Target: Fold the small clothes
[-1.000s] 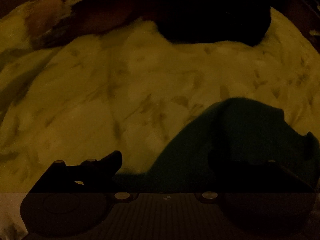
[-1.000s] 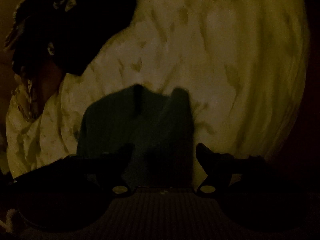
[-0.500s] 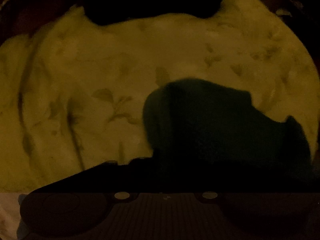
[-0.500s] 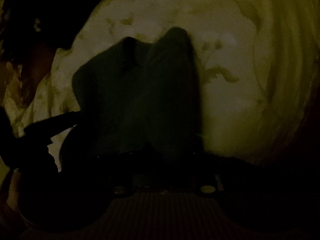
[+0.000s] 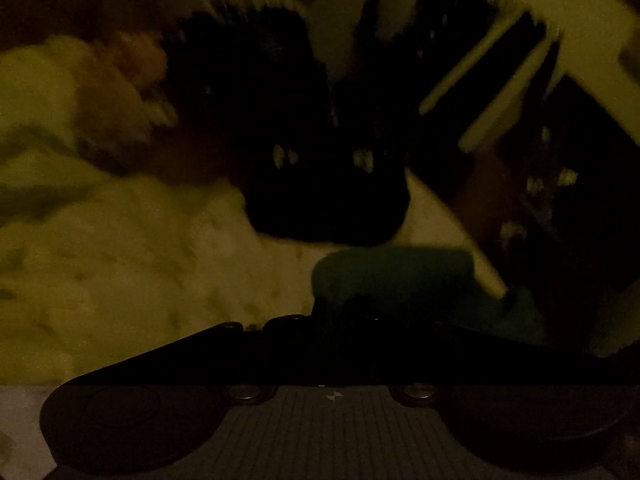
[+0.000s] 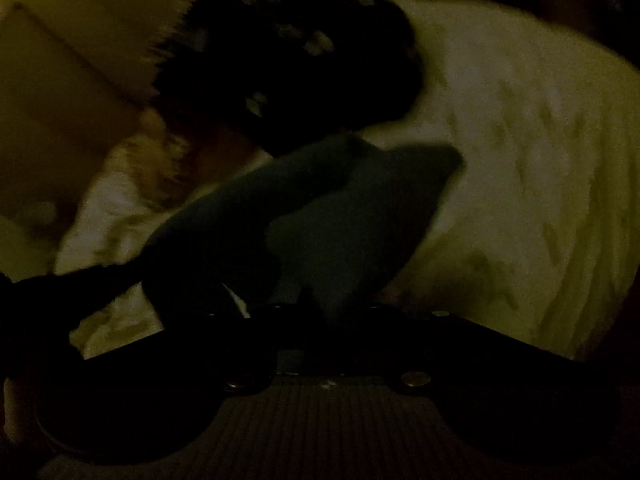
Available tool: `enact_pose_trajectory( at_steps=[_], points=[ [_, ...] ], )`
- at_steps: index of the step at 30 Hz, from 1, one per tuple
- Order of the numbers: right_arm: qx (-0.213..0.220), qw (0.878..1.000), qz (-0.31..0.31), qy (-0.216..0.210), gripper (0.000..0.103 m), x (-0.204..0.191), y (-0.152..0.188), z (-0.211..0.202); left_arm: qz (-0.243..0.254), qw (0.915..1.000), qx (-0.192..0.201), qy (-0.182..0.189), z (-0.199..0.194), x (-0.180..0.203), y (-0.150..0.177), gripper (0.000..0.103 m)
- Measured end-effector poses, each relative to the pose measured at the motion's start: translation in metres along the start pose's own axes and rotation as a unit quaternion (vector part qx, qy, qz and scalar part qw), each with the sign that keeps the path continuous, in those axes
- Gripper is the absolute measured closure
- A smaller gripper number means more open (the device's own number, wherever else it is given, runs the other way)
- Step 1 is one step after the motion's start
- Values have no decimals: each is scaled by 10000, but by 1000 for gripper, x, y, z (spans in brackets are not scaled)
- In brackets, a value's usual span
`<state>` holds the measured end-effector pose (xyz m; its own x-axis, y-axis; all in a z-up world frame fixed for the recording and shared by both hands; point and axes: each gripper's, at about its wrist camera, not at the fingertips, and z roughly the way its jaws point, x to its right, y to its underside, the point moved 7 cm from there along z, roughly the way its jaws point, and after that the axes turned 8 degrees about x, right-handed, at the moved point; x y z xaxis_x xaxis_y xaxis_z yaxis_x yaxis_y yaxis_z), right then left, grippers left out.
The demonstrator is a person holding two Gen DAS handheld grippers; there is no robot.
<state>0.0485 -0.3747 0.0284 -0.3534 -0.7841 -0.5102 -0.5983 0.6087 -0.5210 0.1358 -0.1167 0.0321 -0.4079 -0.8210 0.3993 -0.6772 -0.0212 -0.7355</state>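
Pale yellowish bedding (image 5: pixel 132 280) with a faint leaf print fills most of both views; it is blurred and dimly lit, and the print can barely be made out. In the right wrist view the same bedding (image 6: pixel 520 168) takes up the right half and is cut off by the lens edge.

A black heap of cloth (image 5: pixel 320 184) lies at the far side of the bedding. Its outline is smeared, only a few pale flecks show on it, and what it consists of cannot be told. It also appears at upper centre in the right wrist view (image 6: pixel 288 64).

The dark green garment (image 5: pixel 400 280) sits just before the black heap, raised off the bedding and bunched. Its lower edge is lost against the left gripper (image 5: pixel 332 324), whose jaws appear drawn together on the fabric, though darkness hides the contact. In the right wrist view the garment (image 6: pixel 320 216) hangs in two overlapping lobes, its bottom running down into the right gripper (image 6: pixel 324 312), jaws seemingly closed on it; the fingertips cannot be separated from the cloth.

Pale slats (image 5: pixel 492 80) at the upper right of the left wrist view are streaked and unidentifiable.
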Motion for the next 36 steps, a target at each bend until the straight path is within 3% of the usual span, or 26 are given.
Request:
enact_pose_trajectory(
  at_steps=[8,12,15,19,22,23,24,25,27,29,32,36],
  points=[
    [853,9869,-555,-1255,89,-92,-33,-109,-101,9909,1331,-164,-192,-5,-40,35],
    [1265,9734,-792,-1737,88,-127,-50,-138,-152,9820,1854,-322,-248,-8,-60,35],
    [1384,9678,-1149,-1761,88,-147,-63,-122,-16,9782,2005,-539,-250,-19,-71,35],
    [857,9783,-1197,-1456,88,-156,-73,-42,-45,9814,1738,-818,-216,-50,-72,34],
    [525,9867,-1139,-1030,87,-154,-67,31,-379,9807,1323,-1387,-166,-102,-71,31],
    [302,9906,-968,-914,80,-149,-65,62,-361,9787,1149,-1660,-145,-119,-69,30],
    [74,9940,-858,-681,68,-142,-61,85,-422,9750,935,-1971,-129,-136,-64,20],
    [-55,9967,-764,-268,61,-132,-57,106,-474,9696,703,-2294,-114,-151,-56,17],
    [-9,9975,-684,151,51,-113,-44,116,-395,9639,412,-2600,-98,-169,-38,0],
    [-222,9979,-602,97,35,-96,-24,118,-679,9539,233,-2915,-96,-188,-12,0],
    [-684,9940,-856,12,33,-76,17,119,-1296,9471,160,-2931,-102,-203,31,0],
    [-1412,9841,-1073,-21,33,-65,67,127,-1943,9393,-488,-2784,-107,-198,106,0]
  ],
)
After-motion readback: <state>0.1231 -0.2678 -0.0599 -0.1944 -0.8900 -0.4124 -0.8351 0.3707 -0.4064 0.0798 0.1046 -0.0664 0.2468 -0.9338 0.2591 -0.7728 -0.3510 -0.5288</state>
